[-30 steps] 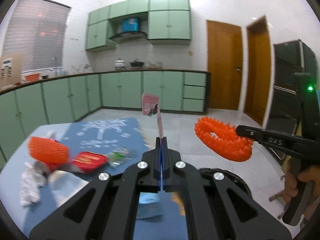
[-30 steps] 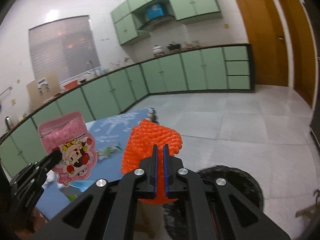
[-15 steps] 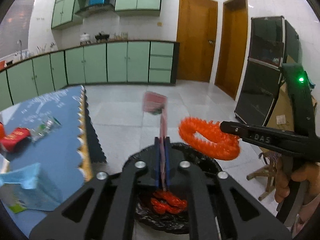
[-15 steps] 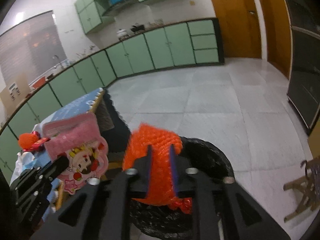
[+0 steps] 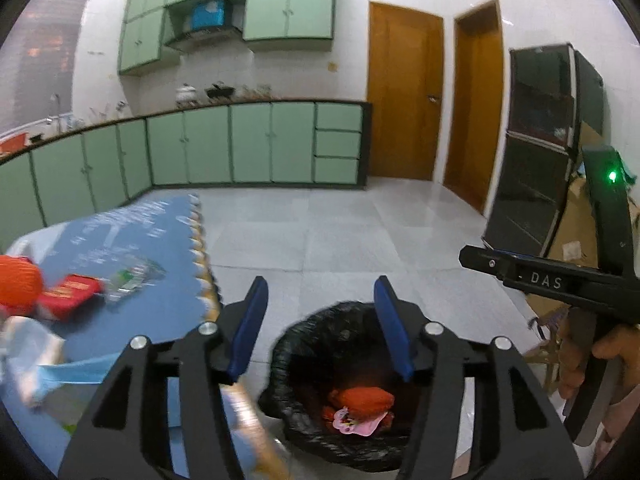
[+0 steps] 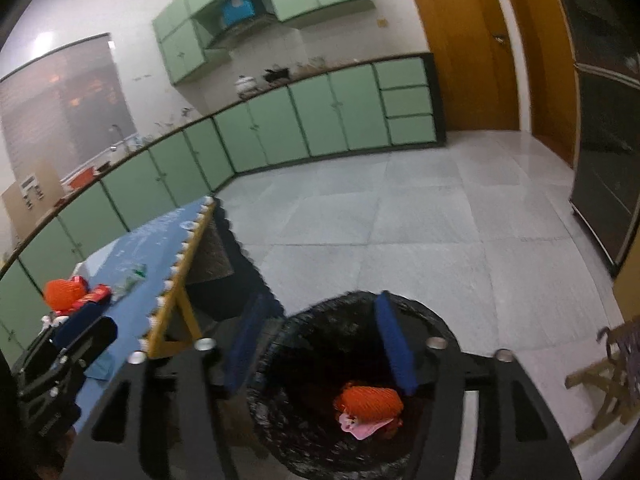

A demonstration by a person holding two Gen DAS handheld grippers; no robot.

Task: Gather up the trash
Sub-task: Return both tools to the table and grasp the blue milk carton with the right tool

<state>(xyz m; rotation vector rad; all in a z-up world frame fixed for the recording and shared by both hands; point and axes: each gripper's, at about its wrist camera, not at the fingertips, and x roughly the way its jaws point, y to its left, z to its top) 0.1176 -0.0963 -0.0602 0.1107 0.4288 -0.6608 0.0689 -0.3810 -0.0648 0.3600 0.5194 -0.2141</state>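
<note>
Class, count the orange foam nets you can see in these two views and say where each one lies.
2: one orange foam net lies in the black-lined trash bin, above a pink wrapper; another sits on the blue table. More may be hidden underneath in the bin.

The right tool (image 6: 318,338) hung wide open above a black-lined bin (image 6: 304,432) holding orange netting (image 6: 370,402) and a pink wrapper (image 6: 362,428), beside the blue-covered desk (image 6: 132,280).

Black bin liner (image 5: 304,344); orange net (image 6: 370,402); pink, perhaps cartoon-printed, wrapper (image 5: 356,426).
</note>
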